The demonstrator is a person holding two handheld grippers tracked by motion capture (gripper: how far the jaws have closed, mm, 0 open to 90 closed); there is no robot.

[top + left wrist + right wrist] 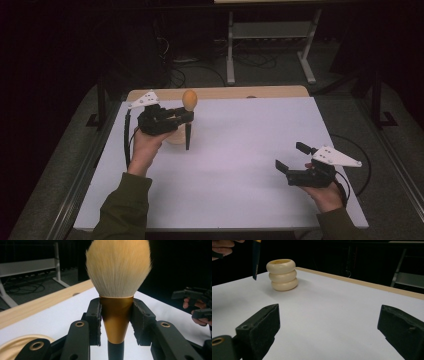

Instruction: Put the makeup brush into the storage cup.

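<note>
High view shows the left gripper (pixel 186 116) near the far left corner of the table (pixel 240 165), its jaws clamped on the gold collar of a makeup brush (pixel 188 111). That brush stands upright, bristles up, its dark handle tip hanging above the white surface just beside a cream ribbed holder (pixel 282 274). The left hand (pixel 146 145) grips from below, forearm running up from the near edge. By the right edge, the right gripper (pixel 290 156) hovers with jaws wide apart, holding nothing, hand (pixel 327 195) behind it.
</note>
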